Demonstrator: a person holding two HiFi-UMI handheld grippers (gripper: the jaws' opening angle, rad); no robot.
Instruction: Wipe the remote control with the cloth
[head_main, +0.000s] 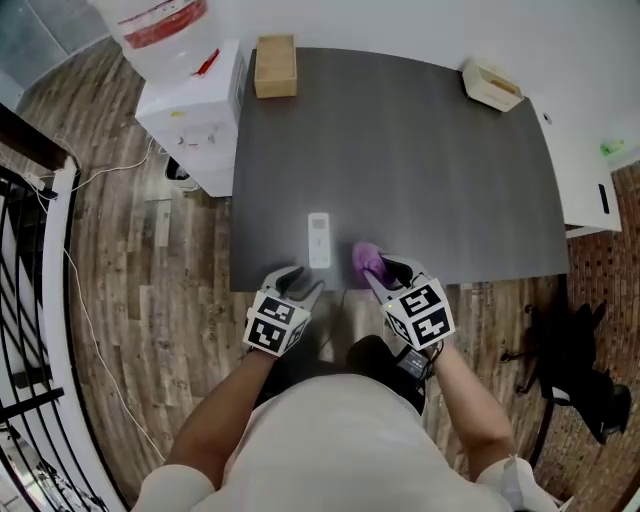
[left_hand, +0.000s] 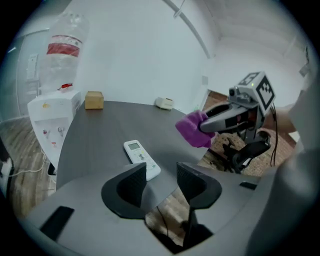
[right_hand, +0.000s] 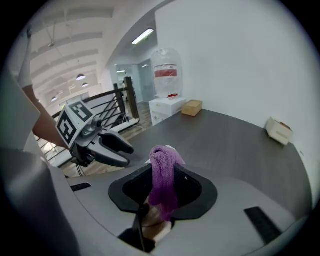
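A white remote control (head_main: 319, 240) (left_hand: 141, 158) lies on the dark grey table (head_main: 400, 150) near its front edge. My left gripper (head_main: 302, 290) (left_hand: 161, 182) hovers just short of the remote's near end, jaws open with nothing between them. My right gripper (head_main: 385, 272) (right_hand: 164, 182) is shut on a purple cloth (head_main: 366, 260) (right_hand: 164, 175) (left_hand: 194, 128), which bunches up above the jaws and hangs below them. The cloth sits to the right of the remote, apart from it. In the right gripper view the remote is mostly hidden behind the cloth.
A cardboard box (head_main: 275, 66) stands at the table's far left edge and a cream box (head_main: 491, 85) at the far right corner. A white water dispenser (head_main: 190, 110) stands left of the table. A black railing (head_main: 25, 300) runs along the left; a white cabinet (head_main: 590, 180) is right.
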